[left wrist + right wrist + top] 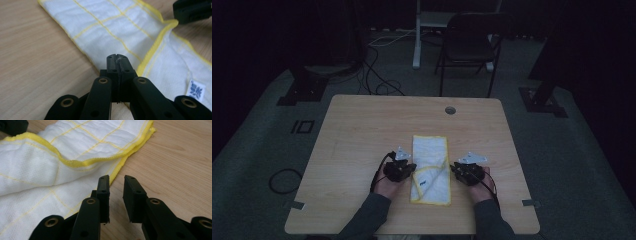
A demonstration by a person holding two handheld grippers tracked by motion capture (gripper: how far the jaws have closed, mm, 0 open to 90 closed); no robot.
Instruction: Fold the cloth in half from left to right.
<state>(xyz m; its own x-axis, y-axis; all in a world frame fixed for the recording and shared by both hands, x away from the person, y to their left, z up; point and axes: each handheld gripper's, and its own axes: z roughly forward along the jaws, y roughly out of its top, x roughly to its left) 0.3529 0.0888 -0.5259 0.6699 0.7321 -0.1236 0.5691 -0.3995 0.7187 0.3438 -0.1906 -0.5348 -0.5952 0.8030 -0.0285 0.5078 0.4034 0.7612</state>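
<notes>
A white cloth point(430, 169) with yellow edging and thin yellow grid lines lies folded into a long strip on the wooden table point(357, 135), running away from the person, roughly in the middle of the tabletop. A small printed label point(196, 90) is sewn near its close end.

The left gripper point(117, 58) sits at the cloth's left edge, about halfway along the near part of the strip. In the left gripper view its two black jaws are pressed flat together with no gap between them; a few pale threads show at the seam where they meet, so they may have a wisp of the cloth's edge pinched, though the view is too tight to say for certain. The tips rest right over the yellow border, where wood meets fabric.

The right gripper point(117, 185) is at the cloth's right edge, across from the left one. Its jaws stand a little apart, with a clear slot of bare wood between the pads. Nothing is between them. The left pad lies just beside the yellow hem point(117, 171) of the cloth, close to it but apparently not touching; the right pad is over bare table.

From the high view, both hands rest low on the table, one on each side of the strip, with the cloth between them.
</notes>
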